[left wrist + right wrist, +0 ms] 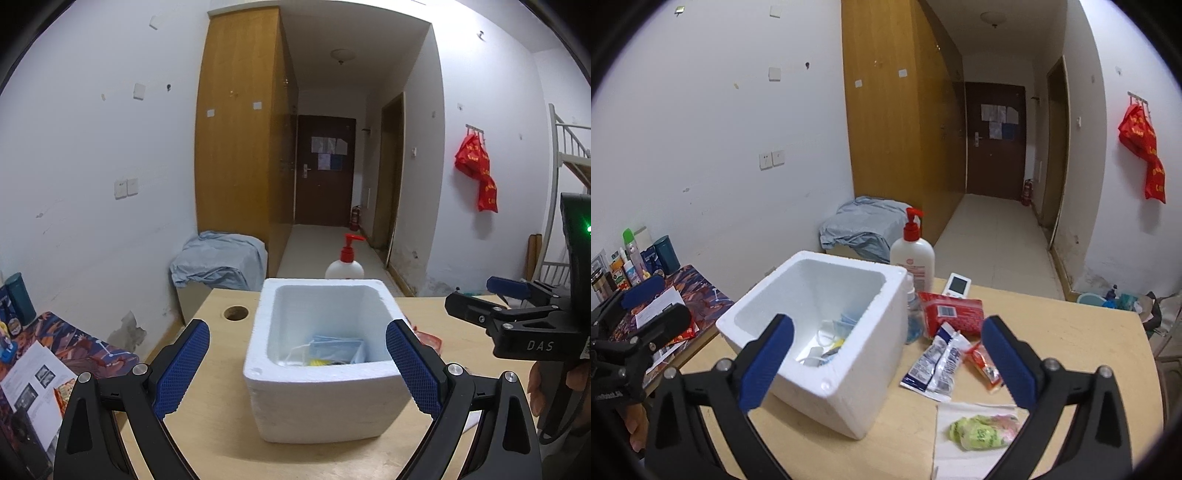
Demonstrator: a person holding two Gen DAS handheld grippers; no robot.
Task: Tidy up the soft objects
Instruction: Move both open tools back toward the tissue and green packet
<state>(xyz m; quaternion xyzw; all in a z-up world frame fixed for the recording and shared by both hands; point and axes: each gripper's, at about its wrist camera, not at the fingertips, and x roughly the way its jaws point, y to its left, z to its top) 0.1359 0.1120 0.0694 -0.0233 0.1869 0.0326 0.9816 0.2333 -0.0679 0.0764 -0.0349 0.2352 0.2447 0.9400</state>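
A white foam box (pixel 321 398) stands on the wooden table (pixel 207 435); it also shows in the right wrist view (pixel 857 369). Blue face masks (pixel 334 349) and small items lie inside it. My left gripper (pixel 297 363) is open and empty, its fingers either side of the box. My right gripper (pixel 886 363) is open and empty above the box's right side. To the right of the box lie a red tissue pack (pixel 951 312), a white-blue sachet (pixel 940 363), a red sachet (pixel 984 365) and a green-pink soft packet (pixel 984 430) on a white tissue (pixel 964 454).
A pump bottle (pixel 913 258) with a red top and a white device (pixel 956 285) stand behind the box. A side desk with bottles and papers (pixel 646 295) is at left. The table has a round cable hole (pixel 235 313). The right gripper's body shows in the left wrist view (pixel 517 321).
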